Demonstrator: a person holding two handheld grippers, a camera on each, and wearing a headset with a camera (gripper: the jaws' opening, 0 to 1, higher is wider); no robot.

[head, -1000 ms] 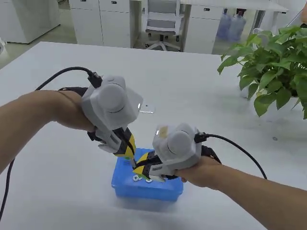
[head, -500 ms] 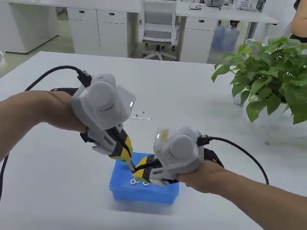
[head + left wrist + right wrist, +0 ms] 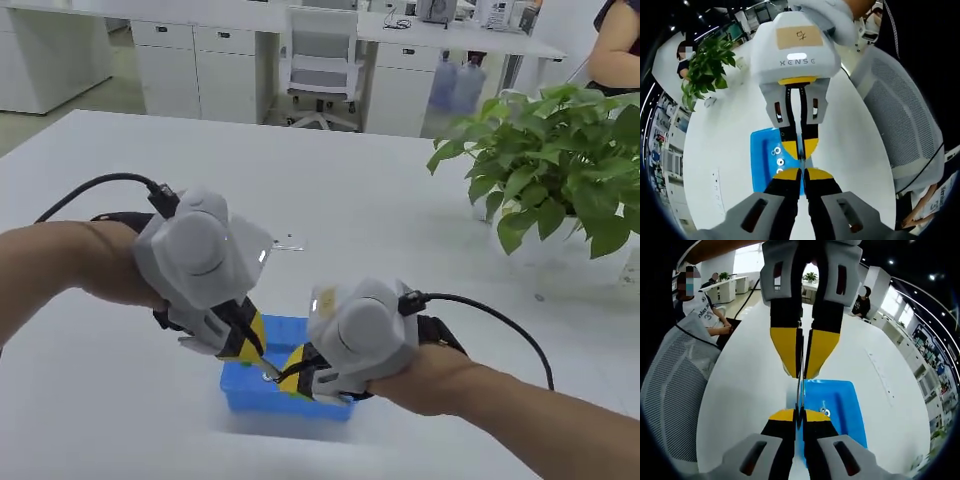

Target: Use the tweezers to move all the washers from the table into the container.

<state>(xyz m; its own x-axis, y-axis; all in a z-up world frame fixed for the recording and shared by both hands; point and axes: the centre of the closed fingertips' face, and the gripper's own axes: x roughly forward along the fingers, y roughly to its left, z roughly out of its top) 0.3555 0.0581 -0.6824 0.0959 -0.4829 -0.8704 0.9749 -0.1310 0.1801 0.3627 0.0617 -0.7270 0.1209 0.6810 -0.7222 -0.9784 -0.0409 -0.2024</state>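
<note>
A blue container (image 3: 245, 388) sits on the white table (image 3: 400, 200) with my two grippers meeting tip to tip above it. My left gripper (image 3: 258, 362) comes in from the left, my right gripper (image 3: 283, 372) from the right. Thin metal tweezers (image 3: 800, 390) run straight between them, and both pairs of jaws are shut on them. In the left gripper view my own jaws (image 3: 803, 172) face the right gripper (image 3: 801, 152) over the container (image 3: 762, 160), where three washers (image 3: 778, 161) lie. The right gripper view has a washer (image 3: 824, 412) inside the container (image 3: 840, 400).
A potted plant (image 3: 560, 150) stands at the table's right. A small flat item (image 3: 288, 245) lies on the table beyond the grippers, too small to identify. Desks and an office chair (image 3: 320, 60) stand behind the table. A mesh chair (image 3: 900, 115) is beside the table.
The head camera has shifted, so the whole scene sits differently. Both grippers stay tip to tip over the container and now cover more of it.
</note>
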